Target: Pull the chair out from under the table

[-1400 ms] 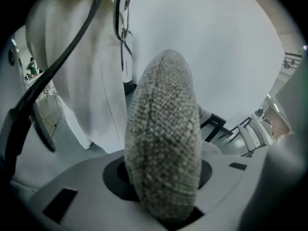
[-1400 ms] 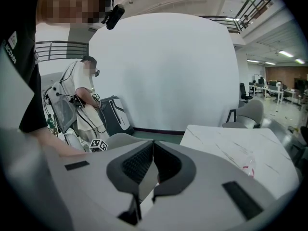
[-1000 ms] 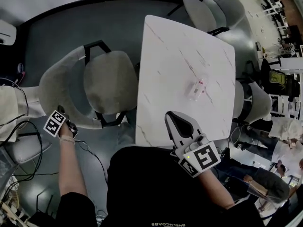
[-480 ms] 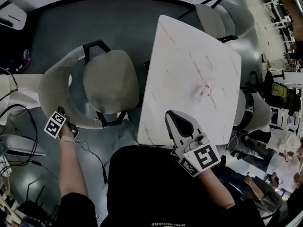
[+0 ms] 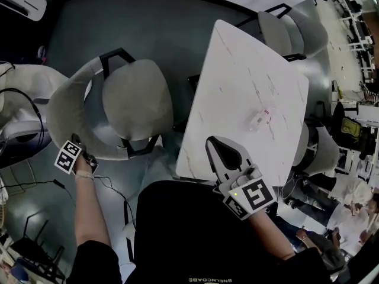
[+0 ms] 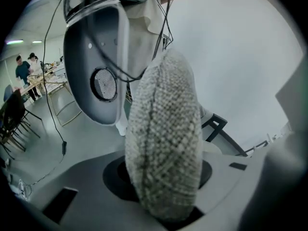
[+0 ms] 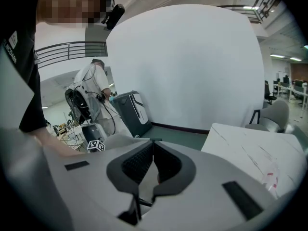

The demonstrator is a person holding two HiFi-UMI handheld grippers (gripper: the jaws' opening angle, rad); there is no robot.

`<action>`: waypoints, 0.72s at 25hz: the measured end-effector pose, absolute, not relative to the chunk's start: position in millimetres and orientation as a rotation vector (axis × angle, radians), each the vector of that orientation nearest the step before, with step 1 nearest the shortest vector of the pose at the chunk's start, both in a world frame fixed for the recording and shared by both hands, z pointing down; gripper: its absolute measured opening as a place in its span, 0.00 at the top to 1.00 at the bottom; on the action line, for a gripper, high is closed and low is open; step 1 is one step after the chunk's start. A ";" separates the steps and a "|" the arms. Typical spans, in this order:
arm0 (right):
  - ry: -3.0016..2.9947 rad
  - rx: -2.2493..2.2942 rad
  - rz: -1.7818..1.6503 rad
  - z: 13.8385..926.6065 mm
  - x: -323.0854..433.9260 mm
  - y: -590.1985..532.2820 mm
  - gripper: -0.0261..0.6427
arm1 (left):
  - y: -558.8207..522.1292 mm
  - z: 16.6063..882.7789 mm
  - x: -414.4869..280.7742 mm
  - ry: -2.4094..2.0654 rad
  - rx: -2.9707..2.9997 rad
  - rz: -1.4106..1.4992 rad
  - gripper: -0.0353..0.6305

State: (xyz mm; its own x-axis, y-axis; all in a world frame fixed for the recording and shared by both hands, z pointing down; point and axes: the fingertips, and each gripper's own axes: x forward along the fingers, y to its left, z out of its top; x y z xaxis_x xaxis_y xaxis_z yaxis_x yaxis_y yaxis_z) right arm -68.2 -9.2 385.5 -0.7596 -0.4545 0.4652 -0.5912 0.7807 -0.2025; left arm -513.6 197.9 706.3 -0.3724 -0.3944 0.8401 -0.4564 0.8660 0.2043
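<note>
A chair with a grey fabric seat [image 5: 137, 99] and a curved backrest [image 5: 65, 108] stands to the left of the white marble table [image 5: 249, 87], with a gap between seat and table edge. My left gripper [image 5: 86, 154] is shut on the lower rim of the backrest. In the left gripper view the woven backrest edge [image 6: 163, 129] fills the space between the jaws of the left gripper [image 6: 163, 186]. My right gripper [image 5: 215, 143] hovers over the table's near edge, shut with nothing in it; its tips meet in the right gripper view [image 7: 151, 142].
A small white packet [image 5: 262, 118] lies on the table. More chairs stand at the far side [image 5: 284, 31] and right side [image 5: 317, 147]. A white machine [image 5: 23, 117] and floor cables [image 5: 35, 185] lie left. A person in white [image 7: 94, 88] stands by a grey appliance [image 7: 130, 112].
The chair has slid away from the table's left edge, opening a gap of floor between seat and tabletop. My left gripper has kept its hold on the backrest. The right gripper stays shut.
</note>
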 end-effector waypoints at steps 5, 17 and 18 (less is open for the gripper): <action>-2.591 0.734 0.466 383.0 -81.0 0.6 0.94 | 229.7 702.4 -518.9 -2.021 0.571 0.040 0.73; -2.614 0.609 0.459 396.9 -114.3 -1.2 0.94 | 257.9 713.5 -519.7 -2.036 0.491 -0.006 0.73; -2.615 0.595 0.460 396.2 -118.1 0.8 0.94 | 262.9 711.9 -520.4 -2.038 0.482 -0.011 0.73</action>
